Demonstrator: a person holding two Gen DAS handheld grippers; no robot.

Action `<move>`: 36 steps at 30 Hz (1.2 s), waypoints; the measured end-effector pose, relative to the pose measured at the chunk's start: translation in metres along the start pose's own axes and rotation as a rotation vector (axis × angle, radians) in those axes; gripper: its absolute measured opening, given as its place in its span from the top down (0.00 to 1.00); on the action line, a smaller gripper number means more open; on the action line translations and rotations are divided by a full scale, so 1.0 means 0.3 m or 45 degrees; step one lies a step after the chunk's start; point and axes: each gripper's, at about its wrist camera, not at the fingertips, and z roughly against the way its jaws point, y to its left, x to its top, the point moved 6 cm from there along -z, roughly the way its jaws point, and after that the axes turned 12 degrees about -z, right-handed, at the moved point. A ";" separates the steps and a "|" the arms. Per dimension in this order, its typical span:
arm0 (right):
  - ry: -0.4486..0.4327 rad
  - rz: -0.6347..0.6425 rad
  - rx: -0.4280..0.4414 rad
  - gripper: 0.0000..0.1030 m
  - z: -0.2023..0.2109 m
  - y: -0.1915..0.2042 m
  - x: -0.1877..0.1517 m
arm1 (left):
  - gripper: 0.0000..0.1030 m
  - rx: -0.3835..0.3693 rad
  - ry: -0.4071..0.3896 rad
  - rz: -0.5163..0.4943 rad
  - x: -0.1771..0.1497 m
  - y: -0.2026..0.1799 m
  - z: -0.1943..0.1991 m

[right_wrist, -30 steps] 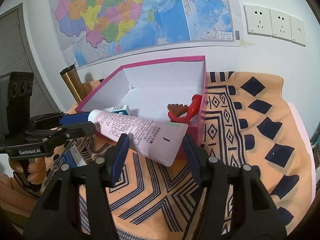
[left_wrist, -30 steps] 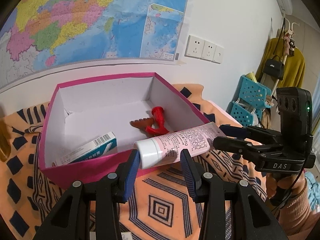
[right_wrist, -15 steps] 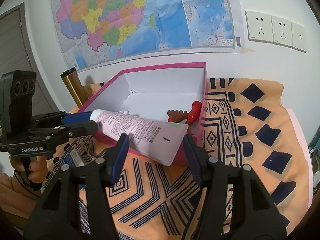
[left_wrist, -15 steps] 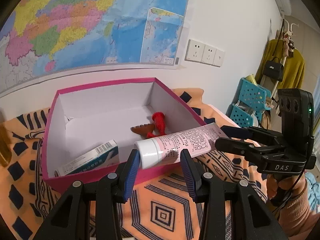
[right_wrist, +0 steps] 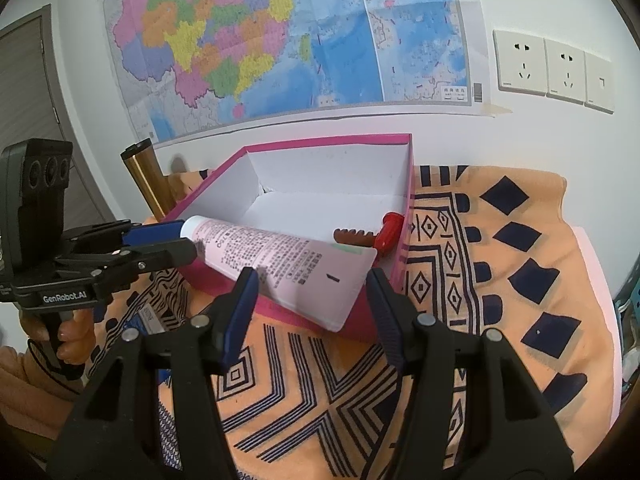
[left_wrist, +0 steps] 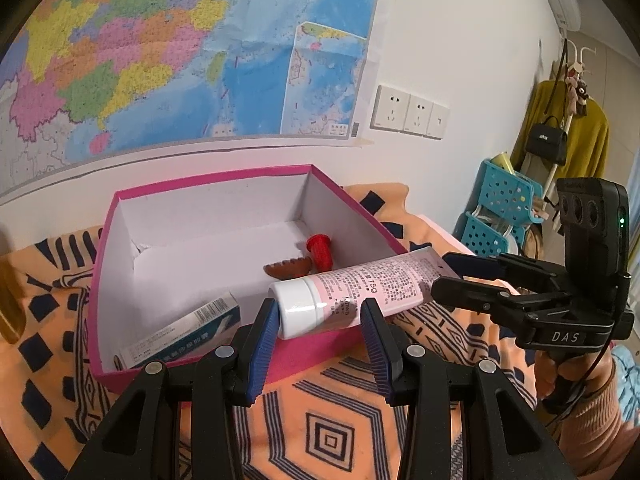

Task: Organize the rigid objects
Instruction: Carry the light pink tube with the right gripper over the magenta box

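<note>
A pink tube (left_wrist: pixel 360 288) with a white cap is held up in the air by both grippers. It hangs over the front edge of a pink box (left_wrist: pixel 208 184) with white insides.

The left gripper (left_wrist: pixel 318 322) pinches the cap end of the tube between its blue pads. In the right wrist view, that gripper (right_wrist: pixel 176 240) comes in from the left side and holds the white cap.

The right gripper (right_wrist: pixel 310 296) pinches the flat end of the tube (right_wrist: pixel 280 264). Its blue pads (right_wrist: pixel 244 300) sit on both sides of that wide end. In the left wrist view, the right gripper (left_wrist: pixel 452 276) reaches in from the right and grips the flat end.

Inside the box lie a small white and blue carton (left_wrist: pixel 188 336) near the front wall, a red toy (left_wrist: pixel 320 252), and a brown comb-like piece (left_wrist: pixel 286 270) just beside it.

The box (right_wrist: pixel 320 148) stands on an orange cloth (right_wrist: pixel 500 240) with dark blue shapes, which covers the desk. A big colourful map (right_wrist: pixel 280 40) hangs on the wall behind. A gold tube (right_wrist: pixel 148 176) stands to the left of the box.
</note>
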 end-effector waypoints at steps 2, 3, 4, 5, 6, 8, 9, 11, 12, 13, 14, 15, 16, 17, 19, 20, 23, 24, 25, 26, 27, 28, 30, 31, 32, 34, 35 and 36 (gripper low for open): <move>-0.003 0.000 0.001 0.43 0.001 0.000 0.004 | 0.60 0.001 -0.001 0.001 0.002 0.002 -0.002; -0.004 0.001 0.000 0.43 0.002 -0.001 0.006 | 0.60 0.001 -0.002 0.000 0.003 0.002 -0.002; -0.005 0.002 0.000 0.43 0.002 -0.002 0.008 | 0.60 0.002 -0.003 0.000 0.005 0.002 -0.002; -0.006 0.002 0.000 0.43 0.002 -0.002 0.009 | 0.60 0.002 -0.003 0.000 0.006 0.003 -0.002; -0.007 0.003 0.000 0.43 0.001 -0.003 0.010 | 0.60 0.002 -0.005 0.000 0.006 0.003 -0.002; -0.009 0.002 0.000 0.43 0.001 -0.004 0.013 | 0.60 0.003 -0.007 -0.001 0.009 0.005 -0.004; -0.011 0.003 0.000 0.43 0.000 -0.004 0.015 | 0.60 0.003 -0.007 -0.001 0.010 0.006 -0.004; -0.014 0.002 0.002 0.43 -0.001 -0.003 0.017 | 0.60 0.004 -0.006 0.001 0.010 0.006 -0.004; -0.014 0.002 0.003 0.43 -0.002 -0.003 0.019 | 0.60 0.004 -0.006 0.003 0.012 0.008 -0.004; -0.015 0.004 0.002 0.43 -0.002 -0.003 0.020 | 0.60 0.004 -0.006 0.004 0.014 0.009 -0.006; -0.015 0.005 0.002 0.43 -0.002 -0.002 0.021 | 0.60 0.005 -0.005 0.007 0.015 0.011 -0.006; -0.016 0.006 0.003 0.43 -0.003 -0.002 0.023 | 0.60 0.006 -0.005 0.007 0.016 0.012 -0.007; -0.017 0.006 0.002 0.43 -0.003 -0.002 0.023 | 0.60 0.006 -0.005 0.007 0.016 0.013 -0.008; -0.018 0.006 0.002 0.43 -0.003 -0.002 0.025 | 0.60 0.006 -0.004 0.009 0.016 0.014 -0.010; -0.019 0.006 0.003 0.43 -0.002 -0.001 0.028 | 0.59 0.007 -0.004 0.008 0.017 0.016 -0.011; -0.019 0.005 0.003 0.43 -0.002 -0.001 0.028 | 0.60 0.005 -0.004 0.010 0.017 0.016 -0.010; -0.019 0.006 0.001 0.43 -0.005 -0.003 0.032 | 0.60 0.006 -0.004 0.009 0.017 0.015 -0.010; -0.020 0.005 0.002 0.43 -0.004 -0.002 0.031 | 0.60 0.006 -0.004 0.008 0.017 0.015 -0.010; -0.019 0.006 0.003 0.43 -0.004 -0.003 0.032 | 0.60 0.006 -0.005 0.008 0.017 0.016 -0.010; -0.019 0.006 0.003 0.43 -0.004 -0.003 0.032 | 0.60 0.006 -0.004 0.009 0.017 0.015 -0.010; -0.021 0.006 0.003 0.43 -0.004 -0.003 0.033 | 0.60 0.005 -0.005 0.009 0.017 0.015 -0.010; -0.021 0.006 0.004 0.43 -0.005 -0.004 0.036 | 0.59 0.006 -0.005 0.009 0.017 0.015 -0.010; -0.022 0.006 0.002 0.43 -0.005 -0.004 0.035 | 0.60 0.004 -0.006 0.011 0.022 0.017 -0.013; -0.022 0.005 0.001 0.43 -0.006 -0.005 0.037 | 0.60 0.005 -0.007 0.010 0.024 0.018 -0.015; -0.021 0.005 0.003 0.43 -0.006 -0.005 0.037 | 0.60 0.005 -0.006 0.011 0.024 0.019 -0.014; -0.022 0.007 0.000 0.43 -0.007 -0.005 0.037 | 0.60 0.005 -0.007 0.010 0.027 0.019 -0.015; -0.021 0.006 0.002 0.43 -0.008 -0.007 0.040 | 0.60 0.006 -0.007 0.010 0.029 0.021 -0.016; -0.021 0.006 0.001 0.43 -0.009 -0.009 0.043 | 0.60 0.006 -0.008 0.009 0.032 0.022 -0.017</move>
